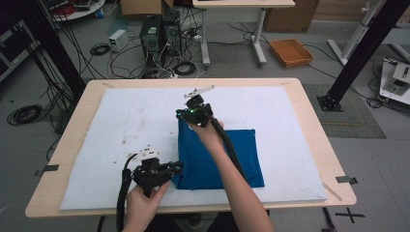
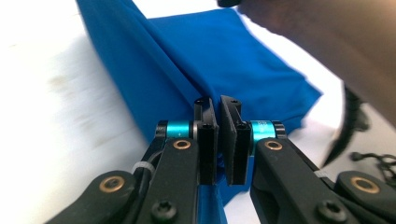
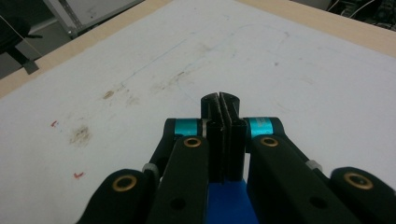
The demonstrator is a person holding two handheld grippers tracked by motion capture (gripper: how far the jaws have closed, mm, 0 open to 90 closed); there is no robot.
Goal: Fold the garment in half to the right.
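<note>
Basically, the desk (image 1: pixel 309 135) carried a white mat (image 1: pixel 135 121) over most of its top, stained at about 9 o'clock from centre; probably there as a plain working surface for cloth handling.

Blue cloth (image 1: pixel 241 154) lay folded on the mat, at roughly 5 o'clock from desk centre, a neat rectangle.

Both grippers held its left edge, one at each corner. Left gripper (image 1: pixel 176 168) sat at the cloth's 7 o'clock corner, jaws clenched on a fold of the fabric; in the left gripper view a ridge of cloth (image 2: pixel 154 70) ran up from between them. Right gripper (image 1: pixel 186 115) sat at the 11 o'clock corner, jaws pressed together with blue cloth (image 3: pixel 229 205) showing just under them, so likely pinching that corner.

My read: two-corner hold keeps the edge taut and straight, ready to lift or fold it across.

No readable brands, labels or writing anywhere; small red marks on the mat (image 3: pixel 65 149) weren't legible as text.
</note>
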